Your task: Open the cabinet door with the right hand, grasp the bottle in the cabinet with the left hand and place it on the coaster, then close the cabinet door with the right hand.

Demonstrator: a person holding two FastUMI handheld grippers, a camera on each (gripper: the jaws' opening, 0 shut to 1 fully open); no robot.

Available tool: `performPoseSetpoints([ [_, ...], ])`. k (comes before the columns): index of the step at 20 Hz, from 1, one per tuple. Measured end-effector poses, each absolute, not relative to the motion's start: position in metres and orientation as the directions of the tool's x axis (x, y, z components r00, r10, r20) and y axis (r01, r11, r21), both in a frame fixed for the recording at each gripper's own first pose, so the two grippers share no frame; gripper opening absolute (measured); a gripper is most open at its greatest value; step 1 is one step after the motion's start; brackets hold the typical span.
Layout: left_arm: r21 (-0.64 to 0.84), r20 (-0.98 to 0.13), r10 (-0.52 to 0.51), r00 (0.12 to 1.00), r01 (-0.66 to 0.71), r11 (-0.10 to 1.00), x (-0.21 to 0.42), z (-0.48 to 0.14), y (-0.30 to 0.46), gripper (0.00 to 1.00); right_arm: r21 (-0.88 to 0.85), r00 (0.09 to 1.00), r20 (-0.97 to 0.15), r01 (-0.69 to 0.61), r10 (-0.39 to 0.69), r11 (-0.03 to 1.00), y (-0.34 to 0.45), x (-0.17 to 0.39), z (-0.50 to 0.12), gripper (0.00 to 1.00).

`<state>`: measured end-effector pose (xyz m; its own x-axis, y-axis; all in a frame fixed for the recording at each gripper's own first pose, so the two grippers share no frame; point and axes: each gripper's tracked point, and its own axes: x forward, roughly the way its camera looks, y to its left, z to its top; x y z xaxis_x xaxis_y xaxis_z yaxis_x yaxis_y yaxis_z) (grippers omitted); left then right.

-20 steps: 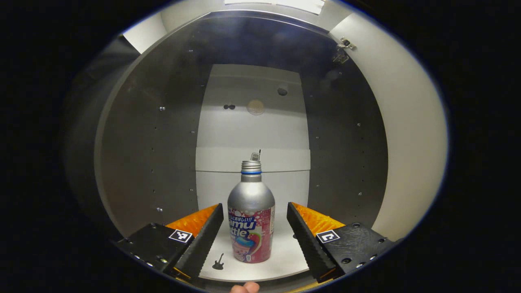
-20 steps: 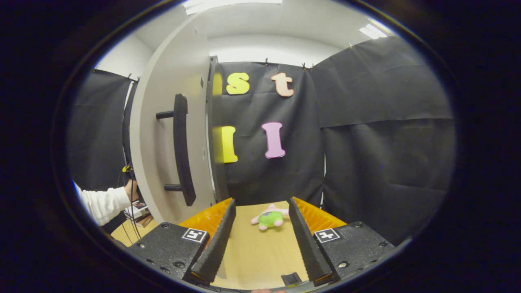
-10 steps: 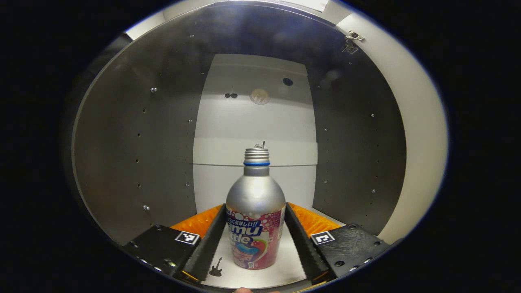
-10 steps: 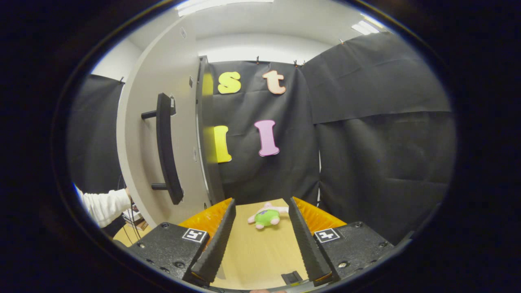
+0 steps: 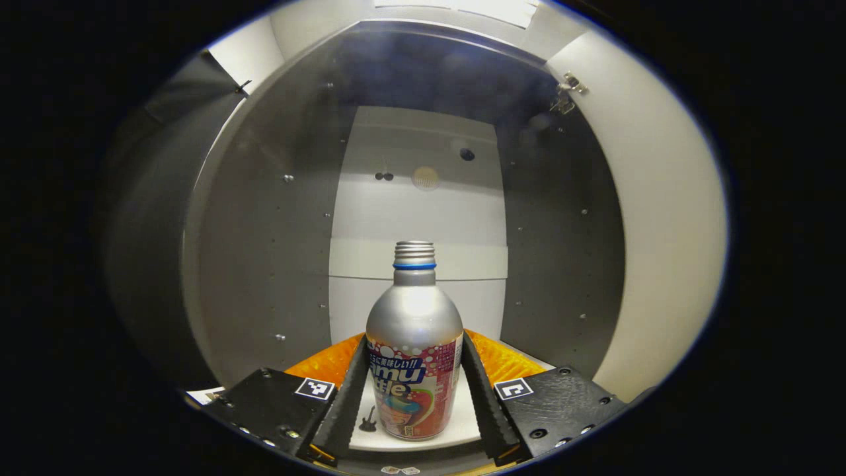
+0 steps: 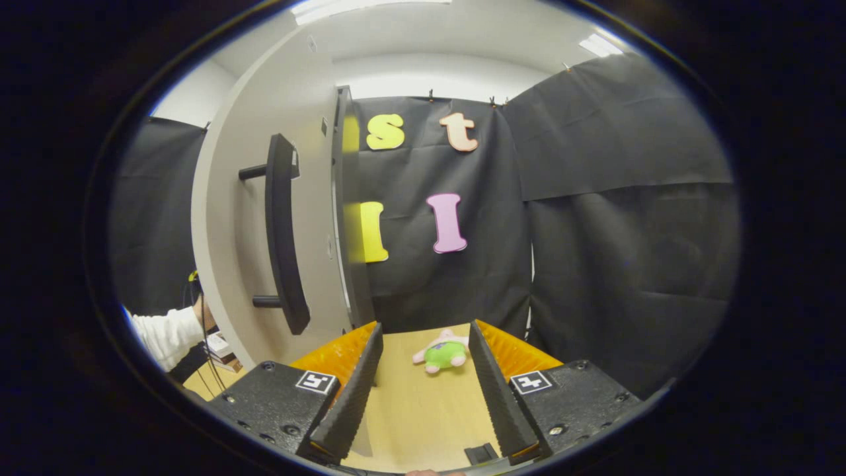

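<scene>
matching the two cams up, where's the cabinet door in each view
Left gripper view: cabinet door along the right edge, pale inner face, hinge near its top, right of the bottle.
Right gripper view: left of centre, outer face with the dark bar handle.
Shared landmark: the ceiling light along the top.

Brushed-metal bottle (image 5: 414, 324) with glossy label; wooden table (image 6: 423, 410)
</scene>
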<state>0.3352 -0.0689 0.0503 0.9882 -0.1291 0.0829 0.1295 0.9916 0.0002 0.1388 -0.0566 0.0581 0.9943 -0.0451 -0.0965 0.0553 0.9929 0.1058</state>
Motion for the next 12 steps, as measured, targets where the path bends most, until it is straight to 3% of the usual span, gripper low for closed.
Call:
performPoseSetpoints([
  [5,0.027,0.108,-0.117,0.987,0.114,0.993,0.262,0.039,-0.041,0.72,0.137,0.994,-0.108,0.034,-0.019,0.990,-0.051,0.139,0.050,0.82],
  [12,0.085,0.031,0.040,0.999,-0.042,0.995,0.167,-0.053,0.020,0.72,0.144,0.996,-0.089,0.030,-0.017,0.989,-0.052,0.135,0.059,0.82],
])
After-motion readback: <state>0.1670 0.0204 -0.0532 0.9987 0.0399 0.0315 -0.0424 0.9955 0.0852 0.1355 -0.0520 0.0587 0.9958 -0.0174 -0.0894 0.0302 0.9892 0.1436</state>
